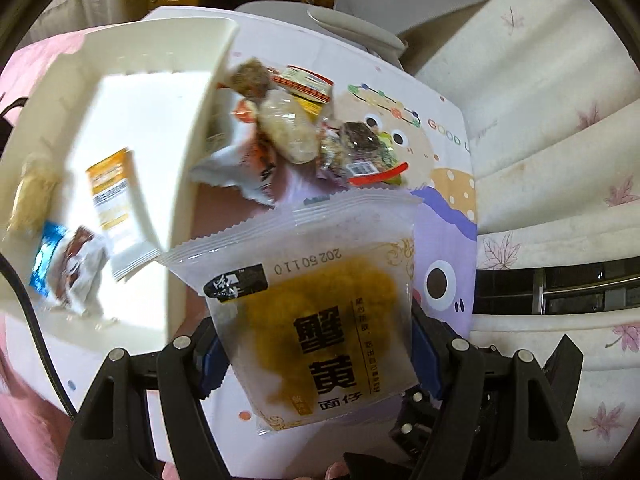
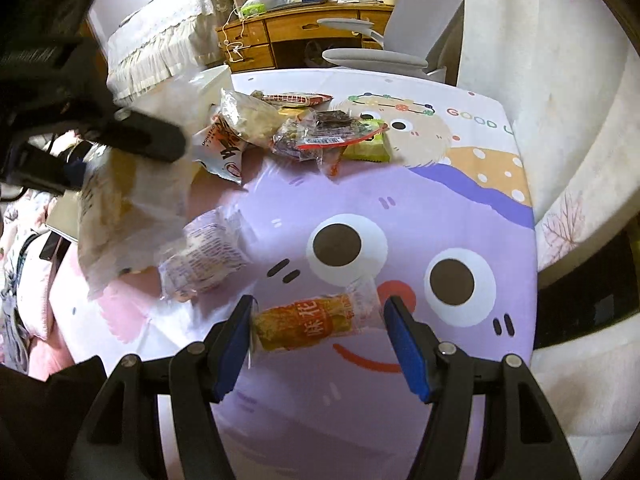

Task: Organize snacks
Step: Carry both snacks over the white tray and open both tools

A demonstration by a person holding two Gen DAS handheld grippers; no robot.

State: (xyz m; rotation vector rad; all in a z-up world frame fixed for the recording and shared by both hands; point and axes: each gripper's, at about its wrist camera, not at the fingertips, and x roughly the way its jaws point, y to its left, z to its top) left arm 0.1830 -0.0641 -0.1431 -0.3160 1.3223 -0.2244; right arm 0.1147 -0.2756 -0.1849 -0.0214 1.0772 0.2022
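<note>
**Snack sorting: partly complete**

The white plastic bin [image 1: 132, 92] contains about four packets. The left gripper [image 1: 316, 344] is clamped on a translucent packet of yellow crab-roe snack [image 1: 320, 320] beside the bin. The right gripper [image 2: 320, 340], jaws spread, straddles an orange twist-snack packet [image 2: 308, 324]. A heap of mixed wrapped snacks [image 2: 304, 132] remains on the cartoon-print tabletop [image 2: 400, 400].

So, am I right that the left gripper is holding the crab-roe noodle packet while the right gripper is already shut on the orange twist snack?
Not quite. The right wrist view shows the right gripper open, its blue pads either side of the orange twist snack, which lies on the tablecloth. The rest holds: the left gripper is holding the crab-roe noodle packet.
</note>
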